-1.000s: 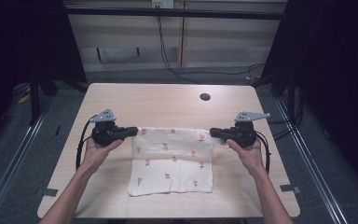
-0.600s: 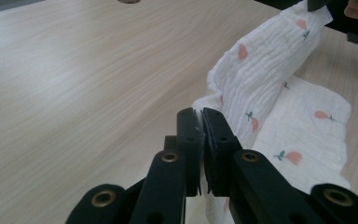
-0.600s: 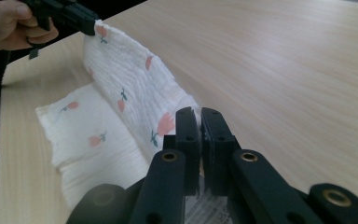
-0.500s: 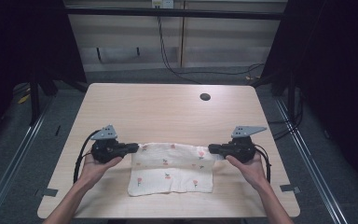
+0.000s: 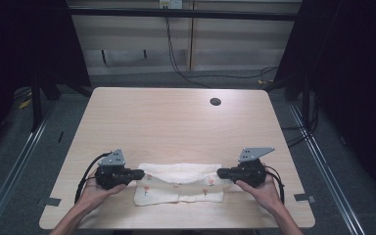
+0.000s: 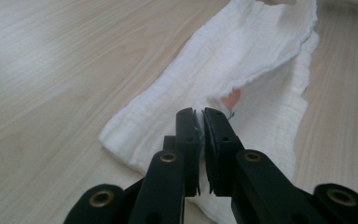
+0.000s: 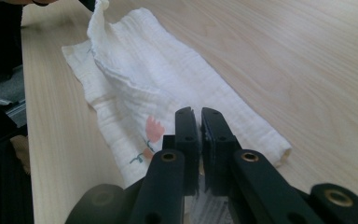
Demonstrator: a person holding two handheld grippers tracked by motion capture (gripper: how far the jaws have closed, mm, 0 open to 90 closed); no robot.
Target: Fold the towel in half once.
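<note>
- Left claw [image 5: 138,173]: jaws pinched tight on one far corner of the cloth [image 5: 178,182]; right claw [image 5: 222,172]: same grip on the other far corner.
- Change: both claws have carried that far edge toward the person and lower; the cloth, earlier spread open, now lies half-folded between them.
- Meaning, judged: fold nearly closed; lay edge on edge, then release.
- Room: near tabletop [image 5: 176,122] edge close behind both claws; wide bare tabletop ahead of them, one small dark hole [image 5: 215,102] far ahead.
</note>
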